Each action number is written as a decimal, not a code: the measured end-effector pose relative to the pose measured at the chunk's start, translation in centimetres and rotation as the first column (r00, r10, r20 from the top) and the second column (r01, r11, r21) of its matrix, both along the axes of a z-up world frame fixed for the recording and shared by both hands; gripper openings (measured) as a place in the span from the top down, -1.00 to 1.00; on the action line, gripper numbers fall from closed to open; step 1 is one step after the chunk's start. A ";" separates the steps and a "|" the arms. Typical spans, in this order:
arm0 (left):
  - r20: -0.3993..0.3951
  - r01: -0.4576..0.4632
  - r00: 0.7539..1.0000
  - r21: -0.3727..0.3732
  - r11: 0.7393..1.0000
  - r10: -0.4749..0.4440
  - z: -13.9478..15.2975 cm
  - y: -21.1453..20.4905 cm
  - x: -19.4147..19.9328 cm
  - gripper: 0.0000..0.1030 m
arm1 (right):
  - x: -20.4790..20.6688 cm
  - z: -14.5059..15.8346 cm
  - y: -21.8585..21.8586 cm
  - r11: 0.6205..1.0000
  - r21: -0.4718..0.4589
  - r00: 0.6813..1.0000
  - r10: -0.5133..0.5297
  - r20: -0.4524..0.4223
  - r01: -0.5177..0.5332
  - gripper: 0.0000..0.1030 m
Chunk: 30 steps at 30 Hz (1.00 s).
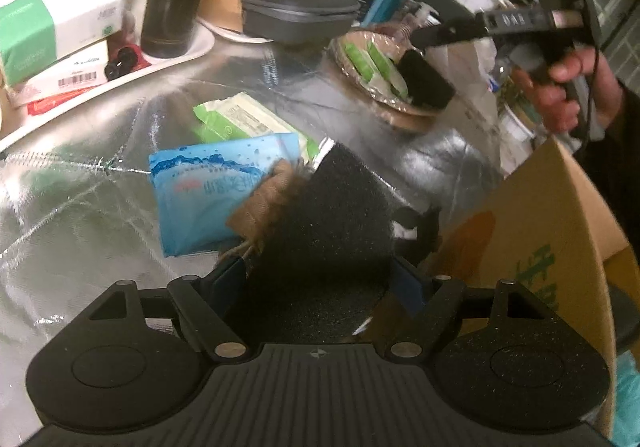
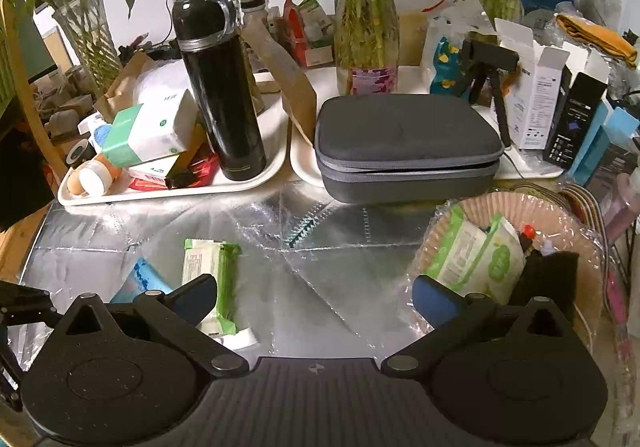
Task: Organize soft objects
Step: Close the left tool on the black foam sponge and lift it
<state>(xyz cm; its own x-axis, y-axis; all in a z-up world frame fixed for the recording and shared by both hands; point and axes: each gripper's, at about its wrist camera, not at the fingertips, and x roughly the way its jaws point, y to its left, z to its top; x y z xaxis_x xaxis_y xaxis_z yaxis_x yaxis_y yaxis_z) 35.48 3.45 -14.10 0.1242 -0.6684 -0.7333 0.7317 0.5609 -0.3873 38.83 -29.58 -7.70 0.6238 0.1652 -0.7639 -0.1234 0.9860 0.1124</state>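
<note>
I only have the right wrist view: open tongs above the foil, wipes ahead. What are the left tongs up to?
Observer: The left tongs grip a black sponge between their pads.
Operator: Anything near it on the foil?
Observer: A brown burlap pouch overlaps a blue pack, right beside the sponge.
Operator: And on the other side?
Observer: A cardboard box stands close on the sponge's right.

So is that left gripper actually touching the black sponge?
Touching. In the left wrist view the black sponge sits wedged between the left gripper fingers, filling the space between them.
</note>
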 end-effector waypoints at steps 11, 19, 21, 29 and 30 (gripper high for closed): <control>0.059 -0.007 0.998 0.050 0.999 0.004 -0.2 -1.1 -0.3 -0.41 | 0.4 -0.3 1.6 0.999 -0.034 0.999 0.037 -0.002 -0.037 -1.00; 0.078 -0.153 0.984 -0.100 0.983 0.161 2.1 1.9 0.0 -0.36 | 0.8 -0.9 1.5 0.998 -0.031 0.999 0.047 -0.020 -0.047 -1.00; 0.081 -0.201 0.974 -0.124 0.972 0.212 2.8 2.6 0.0 -0.35 | 1.0 -1.2 1.6 0.998 -0.028 0.998 0.058 -0.027 -0.059 -1.00; 0.176 -0.393 0.898 -0.086 0.916 0.402 4.7 3.8 -0.3 -0.35 | 1.9 -2.7 3.2 0.989 -0.035 0.988 0.144 -0.058 -0.147 -0.99; 0.202 -0.420 0.883 -0.065 0.905 0.424 4.8 3.8 -0.3 -0.35 | 2.0 -2.9 3.4 0.986 -0.036 0.985 0.159 -0.062 -0.162 -0.99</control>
